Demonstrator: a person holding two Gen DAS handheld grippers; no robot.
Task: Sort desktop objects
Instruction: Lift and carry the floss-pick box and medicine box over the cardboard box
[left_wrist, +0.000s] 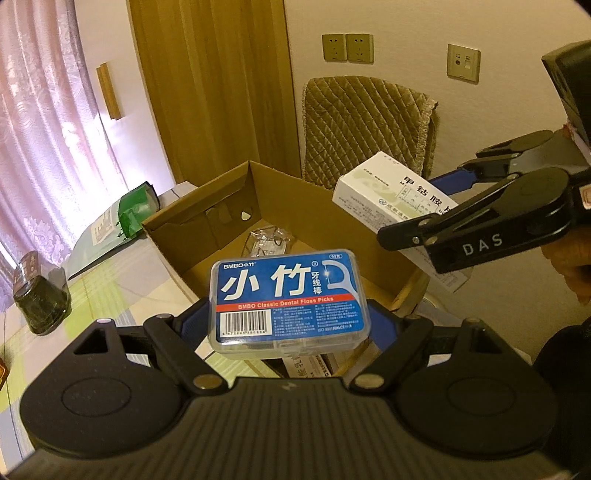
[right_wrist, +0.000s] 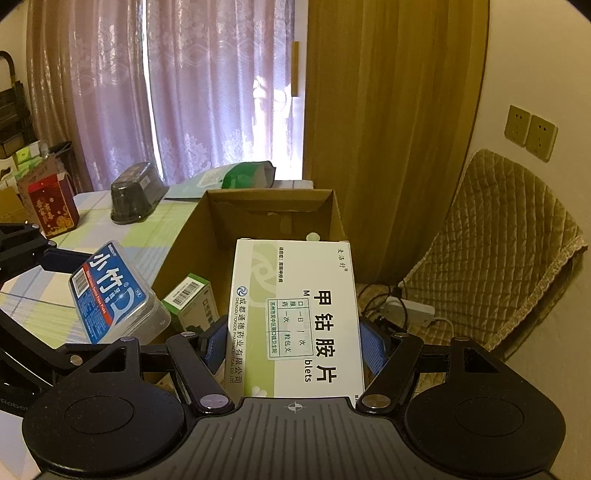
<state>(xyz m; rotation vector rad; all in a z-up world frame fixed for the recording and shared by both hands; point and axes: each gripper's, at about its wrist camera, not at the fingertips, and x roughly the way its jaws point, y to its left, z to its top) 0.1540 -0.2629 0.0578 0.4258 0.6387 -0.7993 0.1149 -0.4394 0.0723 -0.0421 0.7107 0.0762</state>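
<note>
over cardboard box (left_wrist: 229, 221): floss case (left_wrist: 284, 299) crosswise (seemingly level).

Dim, warm yellowish cast indoors. Daylight enters through the pink curtains (right_wrist: 110, 92), blown out at the gap beside the wooden door (right_wrist: 388, 110). Fisheye bends the edges, corners black. Focus fairly sharp; slight glare on the floss box (left_wrist: 286, 301) lid.

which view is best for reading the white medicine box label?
Right wrist: the white medicine box fills the centre, top face and print readable, held in the right tool. Left wrist shows it only obliquely, partly behind that tool.
</note>
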